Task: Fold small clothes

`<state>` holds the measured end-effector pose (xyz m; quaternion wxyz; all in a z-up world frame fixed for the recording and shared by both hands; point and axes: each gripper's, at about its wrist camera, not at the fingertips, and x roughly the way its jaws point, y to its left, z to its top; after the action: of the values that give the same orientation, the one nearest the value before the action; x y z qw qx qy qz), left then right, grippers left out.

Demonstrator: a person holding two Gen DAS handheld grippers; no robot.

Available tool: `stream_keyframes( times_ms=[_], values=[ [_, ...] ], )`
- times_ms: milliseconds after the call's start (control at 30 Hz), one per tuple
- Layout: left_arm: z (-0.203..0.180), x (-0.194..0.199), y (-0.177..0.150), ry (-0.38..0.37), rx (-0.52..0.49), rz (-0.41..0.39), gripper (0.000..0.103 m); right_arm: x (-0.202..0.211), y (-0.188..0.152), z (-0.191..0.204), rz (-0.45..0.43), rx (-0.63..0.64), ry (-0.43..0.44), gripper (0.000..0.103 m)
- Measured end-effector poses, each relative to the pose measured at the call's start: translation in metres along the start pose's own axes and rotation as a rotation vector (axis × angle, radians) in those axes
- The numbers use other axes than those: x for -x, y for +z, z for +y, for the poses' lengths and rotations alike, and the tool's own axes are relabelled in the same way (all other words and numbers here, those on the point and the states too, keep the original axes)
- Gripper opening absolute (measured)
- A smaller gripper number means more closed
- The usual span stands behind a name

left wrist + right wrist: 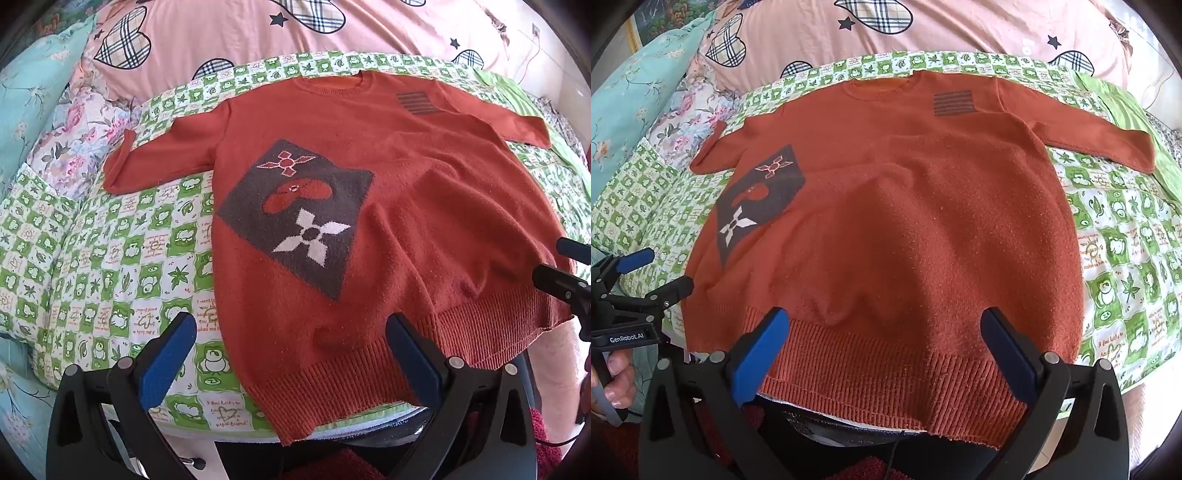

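An orange knit sweater (388, 177) lies flat and face up on the green frog-print bedsheet (110, 266), sleeves spread to both sides, ribbed hem toward me. It bears a dark patch with flowers (295, 218) and a striped patch (417, 103). My left gripper (291, 332) is open and empty, just above the hem's left part. My right gripper (886, 328) is open and empty above the hem's right part of the sweater (905, 221). The right gripper's fingers (561, 280) show at the right edge of the left view; the left gripper (657, 273) shows at the left of the right view.
A pink quilt with plaid hearts (240, 37) lies behind the sweater. Floral and teal bedding (33, 96) is at the left. A green cloth (1137, 122) lies at the far right. The bed's edge (849, 424) runs just under the hem.
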<state>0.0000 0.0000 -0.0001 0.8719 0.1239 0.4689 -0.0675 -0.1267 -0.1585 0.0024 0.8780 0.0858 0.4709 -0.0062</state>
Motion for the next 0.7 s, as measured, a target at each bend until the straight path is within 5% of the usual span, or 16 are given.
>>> stream_keyframes(
  times_ms=[700],
  values=[
    [-0.0004, 0.001, -0.0022, -0.003, 0.002, 0.005, 0.103, -0.001, -0.0002, -0.0005, -0.001, -0.002, 0.0, 0.103]
  ],
)
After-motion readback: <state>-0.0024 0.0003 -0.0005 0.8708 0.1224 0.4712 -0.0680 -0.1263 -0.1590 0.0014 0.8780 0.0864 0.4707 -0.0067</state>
